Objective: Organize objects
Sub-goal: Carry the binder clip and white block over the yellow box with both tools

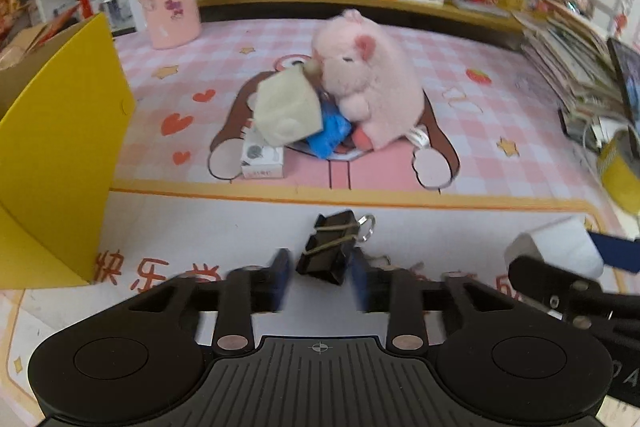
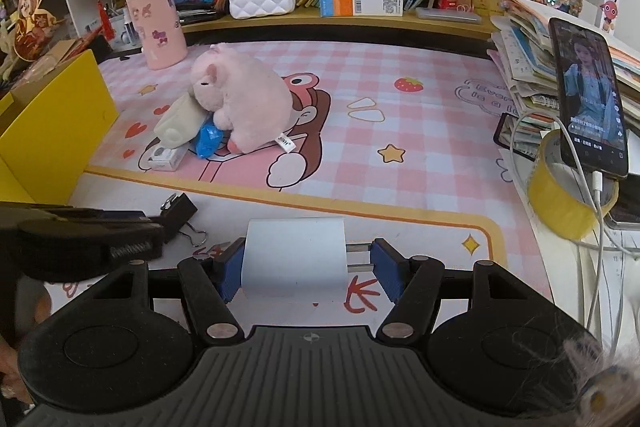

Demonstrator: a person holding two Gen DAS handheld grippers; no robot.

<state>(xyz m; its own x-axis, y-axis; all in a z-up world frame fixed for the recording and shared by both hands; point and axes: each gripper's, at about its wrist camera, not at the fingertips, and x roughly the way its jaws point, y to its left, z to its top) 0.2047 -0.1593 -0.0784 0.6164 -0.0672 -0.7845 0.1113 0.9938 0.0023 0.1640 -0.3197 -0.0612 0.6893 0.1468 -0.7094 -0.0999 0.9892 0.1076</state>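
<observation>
Both jaws straddle items: binder clip (image 1: pixel 327 247); white charger (image 2: pixel 294 259).

1. Just ahead of the left gripper (image 1: pixel 320 277), the black binder clip (image 1: pixel 330 249) sits in the gap between its spread fingers; bare desk mat (image 1: pixel 240 215) lies beyond it.
2. To its left, the yellow box (image 1: pixel 60 147) walls off that side.
3. Further ahead, the pink plush (image 1: pixel 372 87) and the small pile against it block the middle of the mat.
4. The white charger (image 2: pixel 294 259) fills the space between the right gripper (image 2: pixel 308 269) fingers.
5. To the right gripper's right stand the yellow tape roll (image 2: pixel 560 203), propped phone (image 2: pixel 588 99) and a trailing cable (image 2: pixel 600 219).
6. Ahead and slightly right of it, checkered mat lies open up to the shelf edge.
</observation>
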